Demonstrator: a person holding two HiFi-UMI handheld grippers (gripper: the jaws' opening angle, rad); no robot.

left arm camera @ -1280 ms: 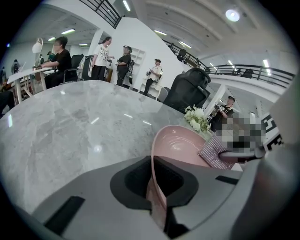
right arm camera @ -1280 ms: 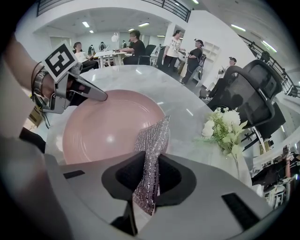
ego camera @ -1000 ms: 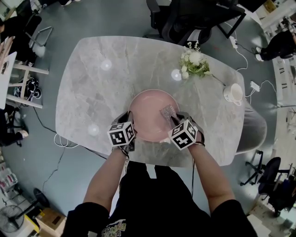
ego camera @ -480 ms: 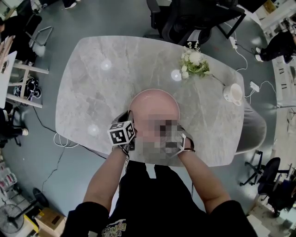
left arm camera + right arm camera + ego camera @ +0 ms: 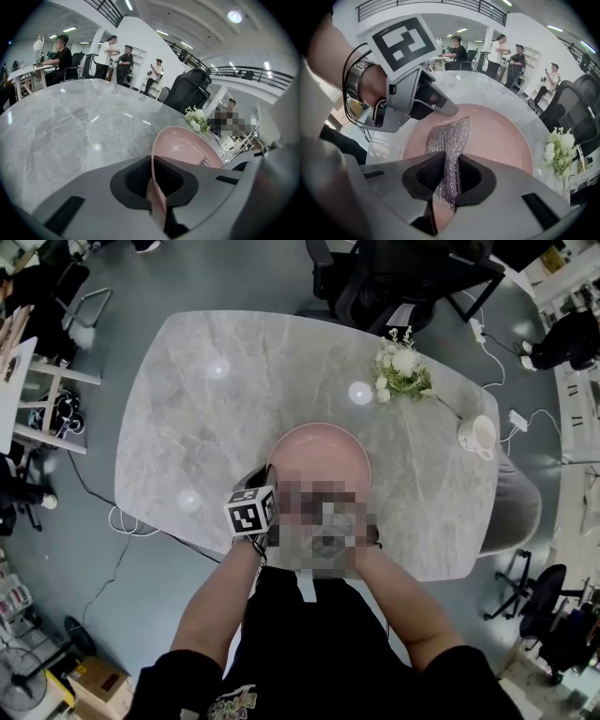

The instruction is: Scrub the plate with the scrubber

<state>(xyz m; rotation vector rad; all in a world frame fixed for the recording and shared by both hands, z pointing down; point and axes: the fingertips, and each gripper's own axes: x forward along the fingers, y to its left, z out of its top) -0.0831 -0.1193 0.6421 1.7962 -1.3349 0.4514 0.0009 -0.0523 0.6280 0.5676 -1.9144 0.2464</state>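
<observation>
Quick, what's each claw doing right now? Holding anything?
Left gripper: closed on the rim of the pink plate.
Right gripper: closed on the silvery scrubber.

**Colour rundown: pink plate, silvery scrubber**

A soft pink plate [image 5: 319, 448], plain and glossy, is set on a table [image 5: 197, 427] done in pale grey marble with lighter veining. The scrubber [image 5: 449, 138] is made of silvery mesh, tinted a bit purple lower down. The left gripper [image 5: 157, 192] is moulded in light grey with black recesses, and its cube is covered in black-and-white square markers. The same grey and black is seen on the right gripper [image 5: 447, 187]. At 1 o'clock from the plate, white flowers [image 5: 401, 371] with green leaves can be spotted, and a white cup [image 5: 476, 435] at 2 o'clock.
</observation>
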